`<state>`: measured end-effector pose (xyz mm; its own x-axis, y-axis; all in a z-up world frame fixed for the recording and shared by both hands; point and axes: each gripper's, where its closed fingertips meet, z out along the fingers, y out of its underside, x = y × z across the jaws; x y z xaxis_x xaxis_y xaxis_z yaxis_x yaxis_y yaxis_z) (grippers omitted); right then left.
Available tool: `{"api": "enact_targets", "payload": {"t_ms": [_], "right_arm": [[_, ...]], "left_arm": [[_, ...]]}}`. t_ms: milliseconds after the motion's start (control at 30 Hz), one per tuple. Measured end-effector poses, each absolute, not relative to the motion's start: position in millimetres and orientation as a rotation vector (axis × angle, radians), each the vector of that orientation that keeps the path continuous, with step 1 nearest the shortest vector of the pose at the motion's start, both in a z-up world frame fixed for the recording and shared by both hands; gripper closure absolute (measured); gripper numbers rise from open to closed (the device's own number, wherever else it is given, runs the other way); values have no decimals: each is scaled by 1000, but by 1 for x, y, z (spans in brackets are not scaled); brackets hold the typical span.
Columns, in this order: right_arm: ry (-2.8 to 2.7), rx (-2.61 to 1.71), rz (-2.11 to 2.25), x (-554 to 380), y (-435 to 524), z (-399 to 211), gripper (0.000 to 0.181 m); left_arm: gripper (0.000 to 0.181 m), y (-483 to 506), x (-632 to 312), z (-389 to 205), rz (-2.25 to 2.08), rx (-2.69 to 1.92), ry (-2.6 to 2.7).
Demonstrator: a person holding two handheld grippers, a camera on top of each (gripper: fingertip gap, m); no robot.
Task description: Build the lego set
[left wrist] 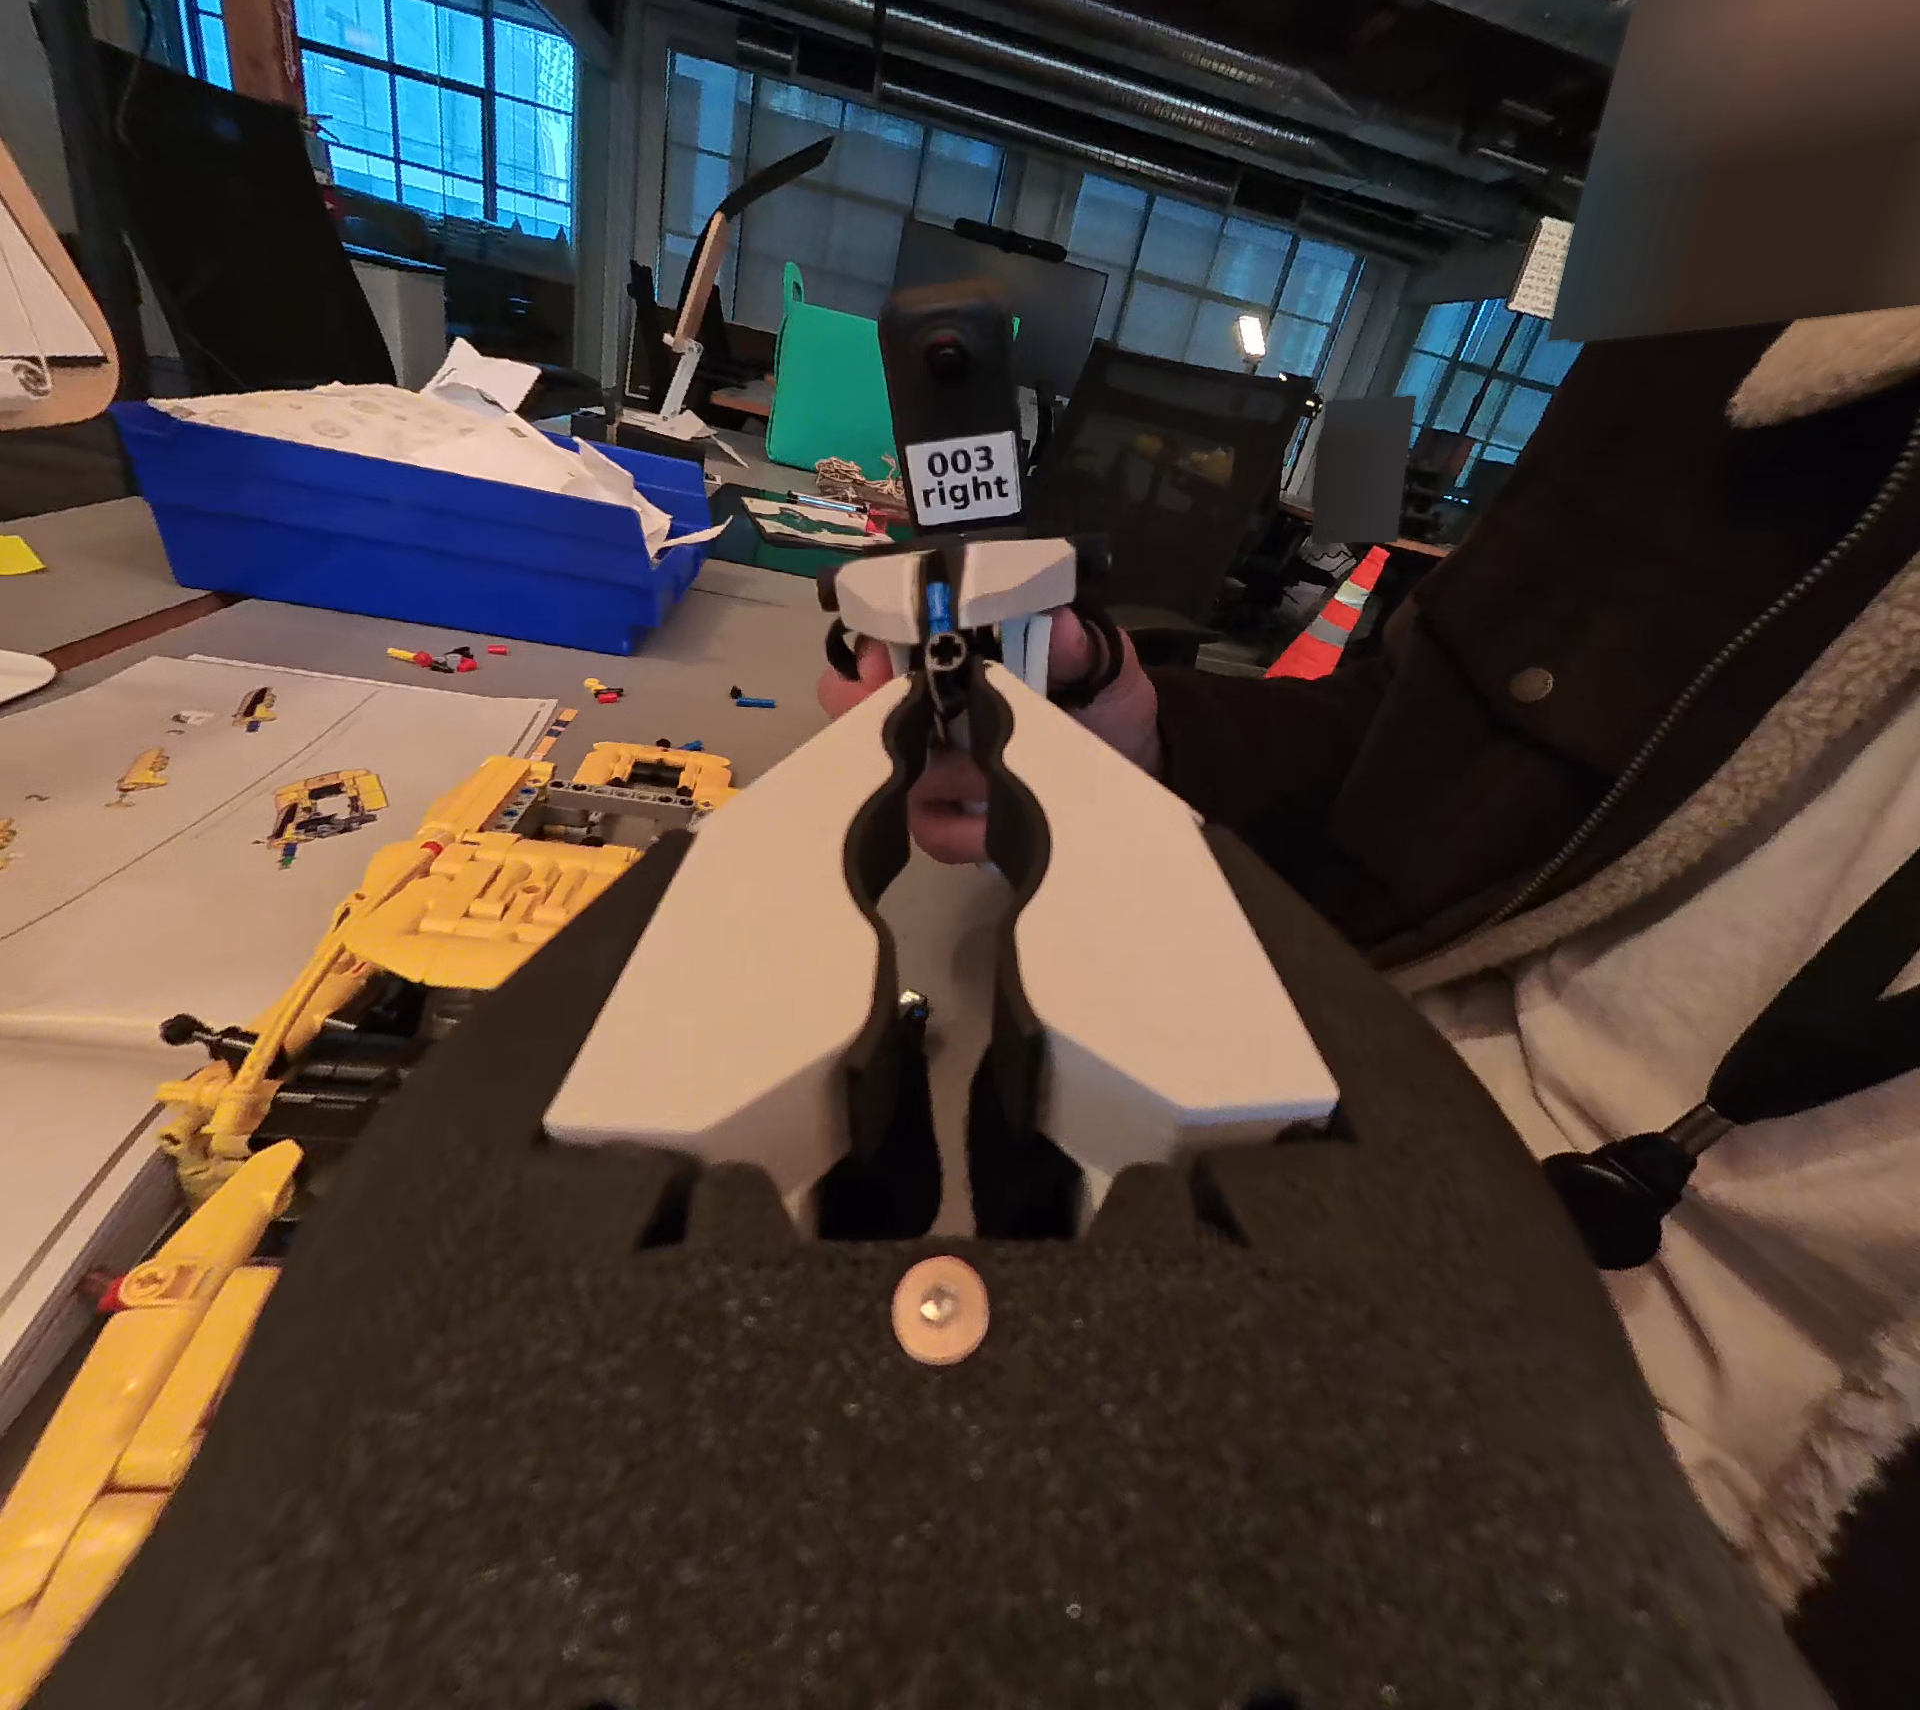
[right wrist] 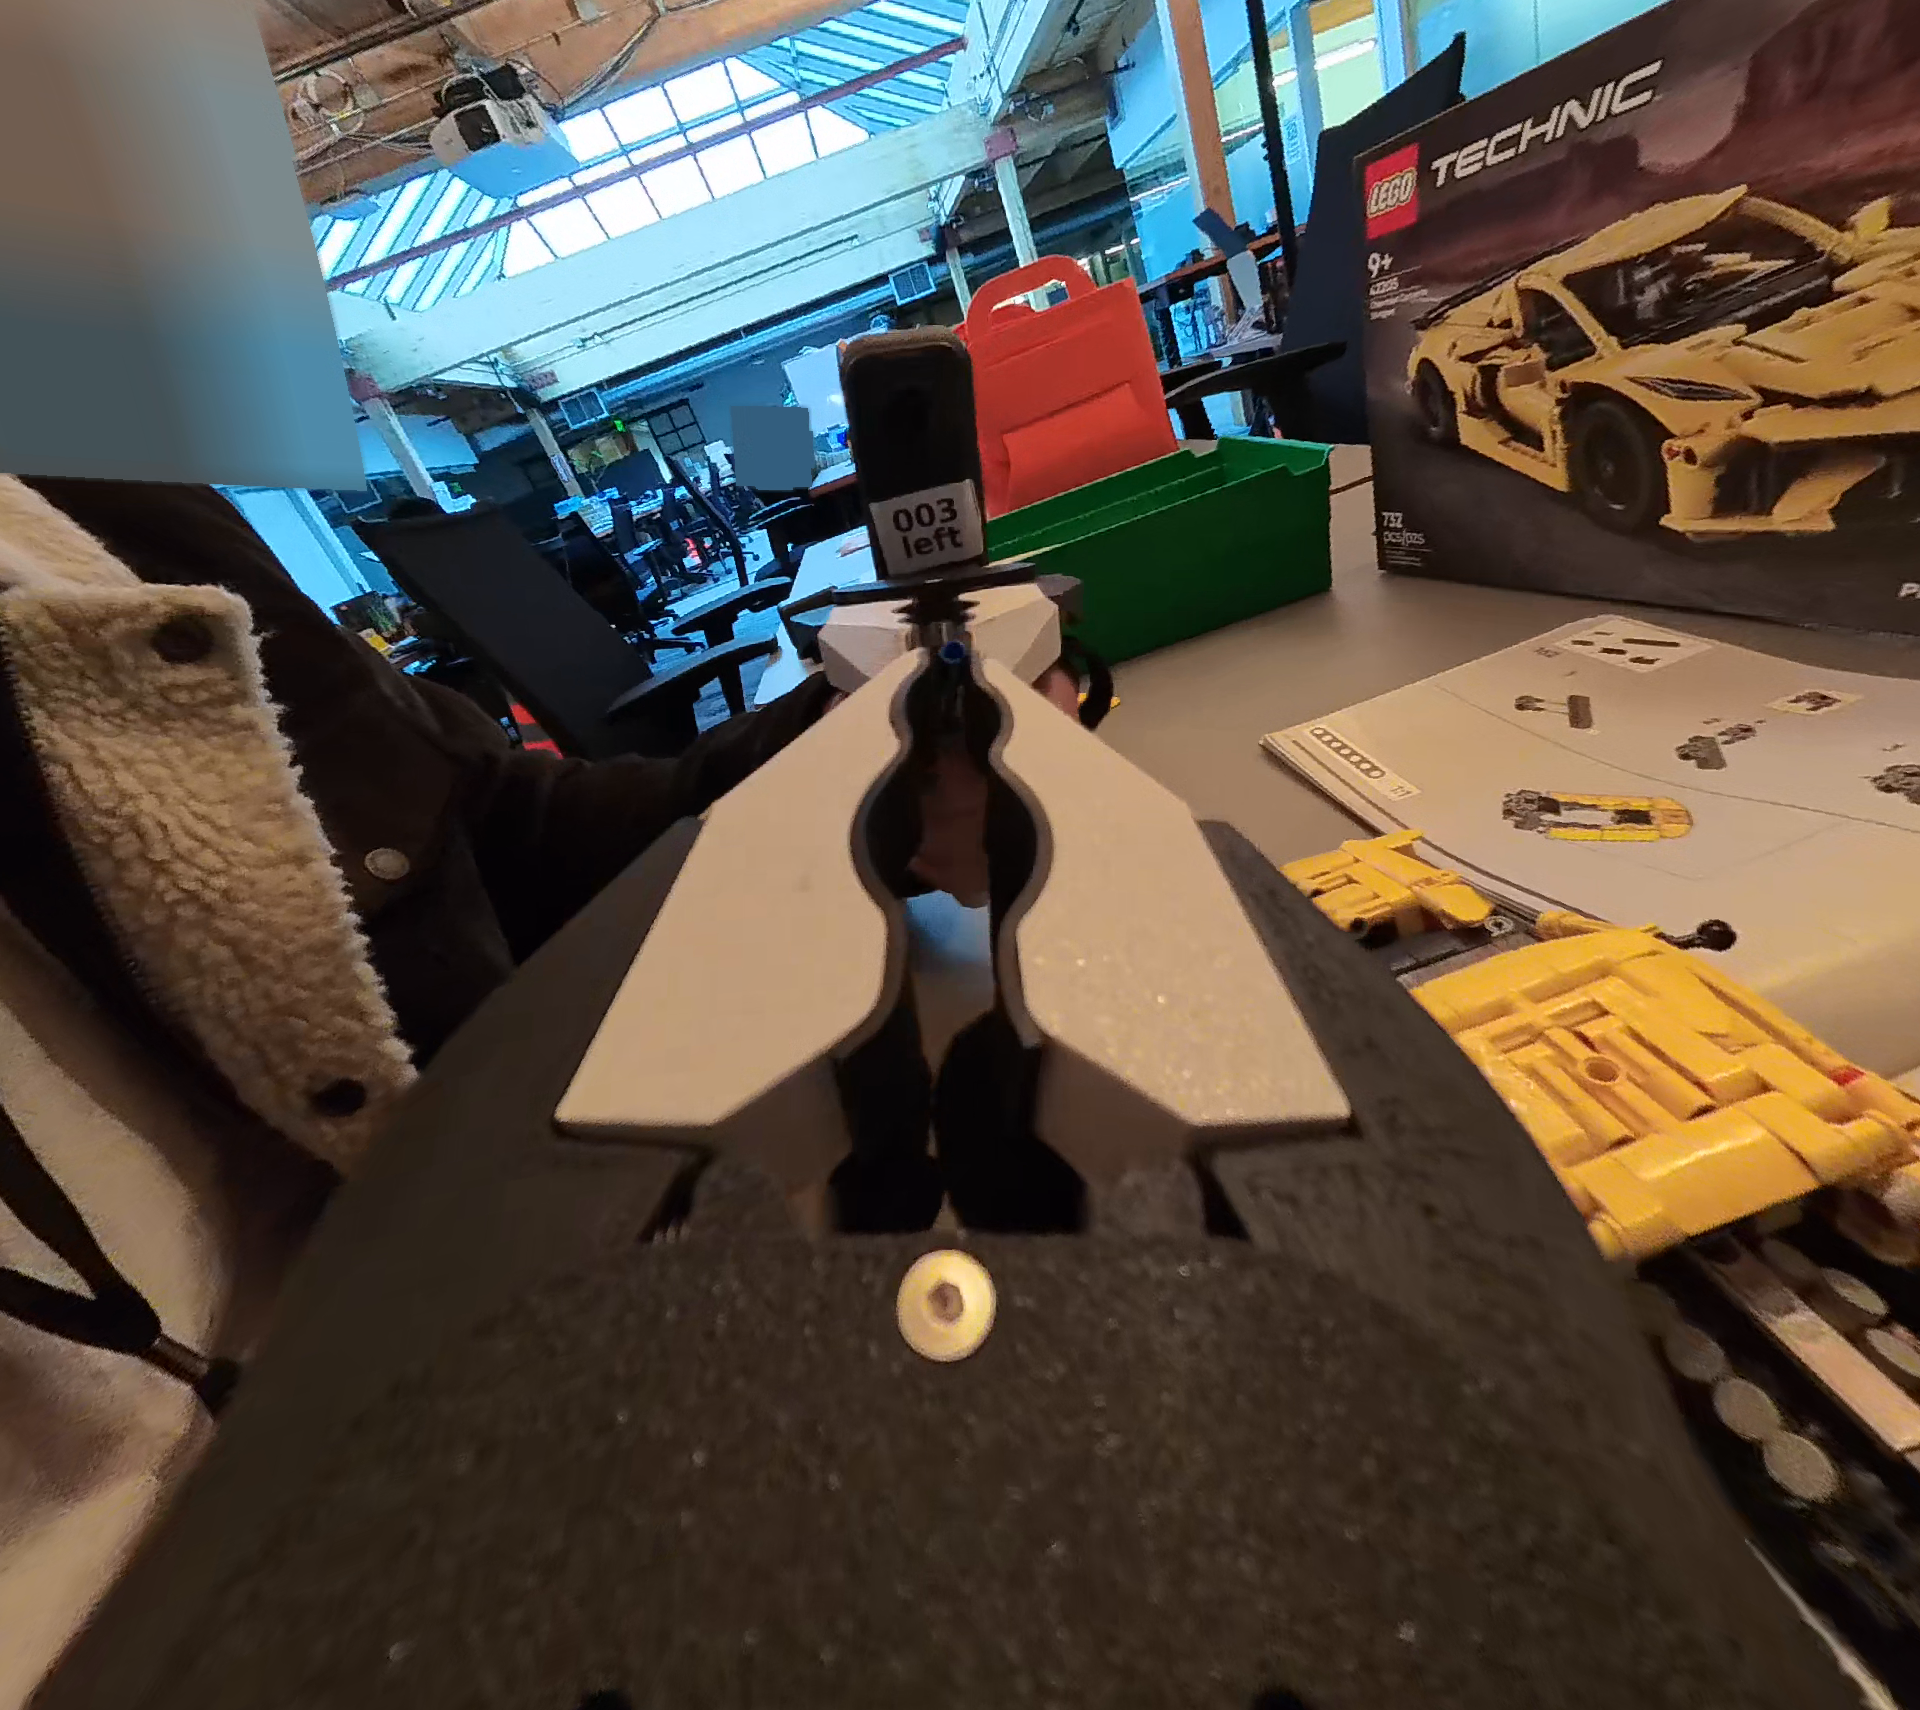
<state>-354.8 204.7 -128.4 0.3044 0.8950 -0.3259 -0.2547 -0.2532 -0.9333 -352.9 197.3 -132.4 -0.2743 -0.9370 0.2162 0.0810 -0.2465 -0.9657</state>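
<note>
My two grippers face each other tip to tip, above the table. My left gripper (left wrist: 945, 686) is shut on a small dark grey connector (left wrist: 945, 650) with a cross-shaped hole. My right gripper (right wrist: 948, 661) is shut on a small blue pin (right wrist: 948, 650). The pin also shows in the left wrist view (left wrist: 938, 606), just above the connector and touching or nearly touching it. The right gripper (left wrist: 940, 595) shows there, the left gripper (right wrist: 940, 621) in the right wrist view. The partly built yellow car (left wrist: 488, 891) lies on the table below; it also shows in the right wrist view (right wrist: 1662, 1068).
An open instruction booklet (left wrist: 208, 808) lies under the car. Loose small pieces (left wrist: 457, 658) lie before a blue bin (left wrist: 416, 517) of paper. A green bin (right wrist: 1174, 538) and the set's box (right wrist: 1662, 330) stand behind. A person in a dark fleece-lined jacket (left wrist: 1558, 725) holds both grippers. Less than 4 cm separates the two grippers' tips.
</note>
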Motion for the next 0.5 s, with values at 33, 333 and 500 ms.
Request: {"api": "enact_targets", "payload": {"t_ms": [33,333,500], "right_arm": [[-634,-1403,1244,-355,205,-128,178],[-639,-1408,1241,-359,206,-129,177],[-641,-1428,1226,-357,208,-133,178]], "left_arm": [[175,197,-353,-133,-1636,-1158,1195],[175,198,-350,-139,-1647,-1204,1210],[175,199,-350,-142,-1671,-1230,1210]]}}
